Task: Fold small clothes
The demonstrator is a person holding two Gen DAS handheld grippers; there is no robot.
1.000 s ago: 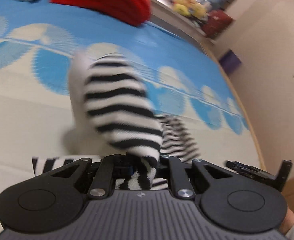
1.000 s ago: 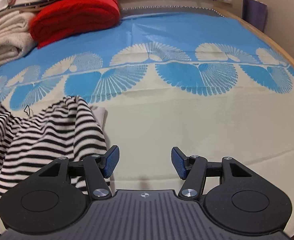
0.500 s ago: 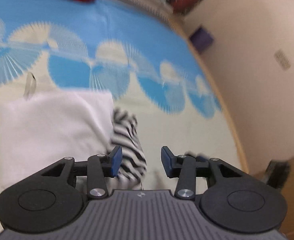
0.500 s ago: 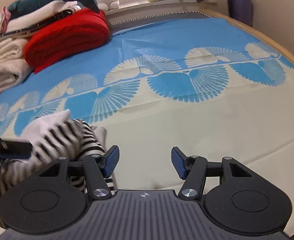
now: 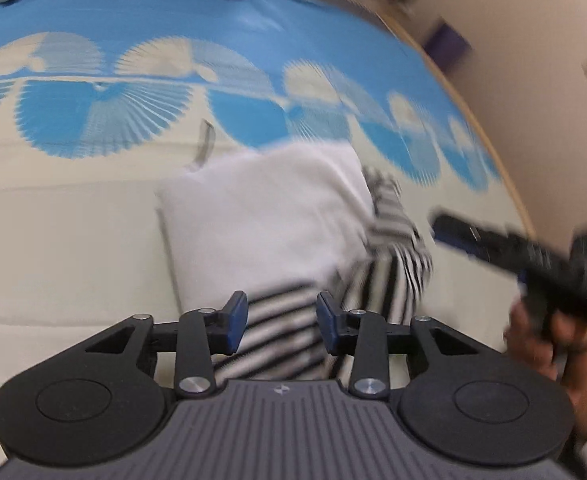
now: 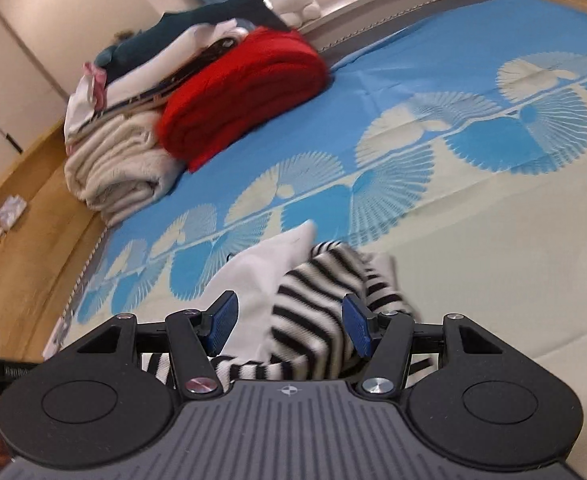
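1. Spread across both views: the bed cover (image 6: 493, 264), cream near the cameras and blue with fan prints toward 12 o'clock. No box, basket or other container visible, so nothing to report inside one.
2. Stacked at 10 o'clock in the right wrist view: a red blanket (image 6: 245, 92) leaning on cream folded blankets (image 6: 121, 168), with a shark plush (image 6: 197, 28) on top. Well apart from the work.
3. Lying on the cream part of the cover, dead ahead of both cameras: the striped garment (image 5: 277, 216), partly folded, white inner face up in the left wrist view, a black-and-white striped flap bunched at its 3 o'clock edge. Judged mid-fold: one layer turned over, the striped flap loose and untidy.
4. Hovering at 6 o'clock over the striped hem: left gripper (image 5: 282, 322), fingers spread, pinching nothing.
5. Poised at the bunched stripes: right gripper (image 6: 290, 325), fingers spread wide, cloth between them but not clamped; also seen blurred at 3 o'clock in the left view.
6. Next, likely: closing on the loose striped flap, lifting it and laying it across the white panel, then flattening. Risk of dragging the lower layer along.
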